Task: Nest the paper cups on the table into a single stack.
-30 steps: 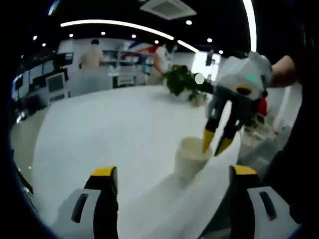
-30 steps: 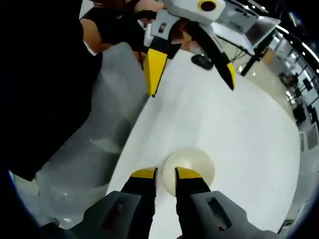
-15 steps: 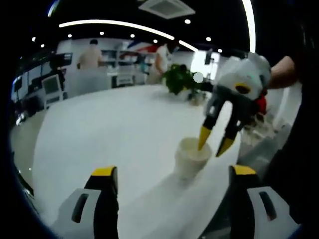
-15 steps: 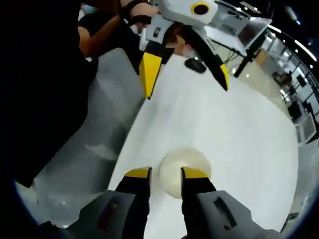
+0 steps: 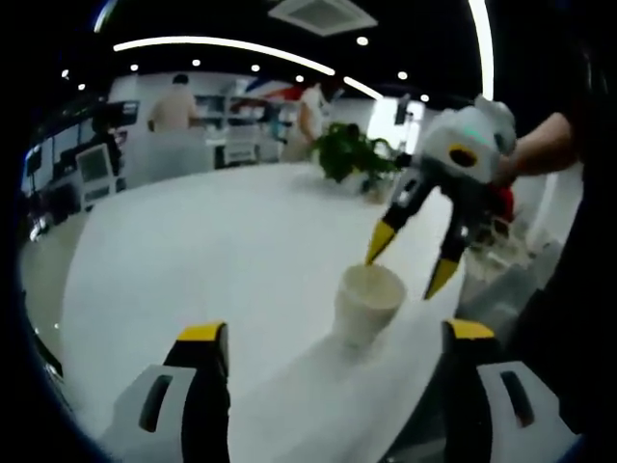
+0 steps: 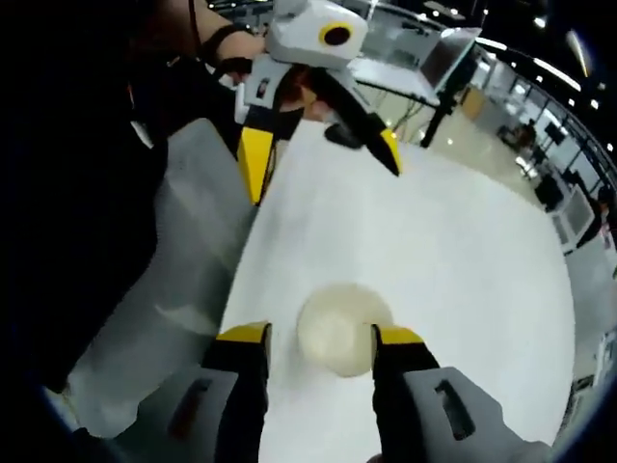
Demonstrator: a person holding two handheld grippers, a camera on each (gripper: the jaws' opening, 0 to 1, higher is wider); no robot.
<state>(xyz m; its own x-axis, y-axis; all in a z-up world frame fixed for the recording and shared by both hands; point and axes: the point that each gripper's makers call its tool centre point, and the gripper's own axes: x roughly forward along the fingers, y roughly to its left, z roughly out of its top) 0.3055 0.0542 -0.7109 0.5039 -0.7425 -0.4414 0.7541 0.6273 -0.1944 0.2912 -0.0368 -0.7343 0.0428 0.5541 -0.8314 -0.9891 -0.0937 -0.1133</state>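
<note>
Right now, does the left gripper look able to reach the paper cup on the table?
Probably yes. The left gripper is open and faces the paper cup, with bare white table between them. The right gripper hangs open over the cup's rim, so it may crowd the approach.

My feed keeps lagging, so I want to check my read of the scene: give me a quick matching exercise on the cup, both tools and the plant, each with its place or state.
Things:
1. paper cup
2. right tool
3. left tool
4. potted plant

Places or states:
A. open, hanging above the cup
B. at the far edge of the table
C. upright near the table's edge
D. open, held off beyond the cup, clear of it

Pairs: 1-C, 2-A, 3-D, 4-B
</note>
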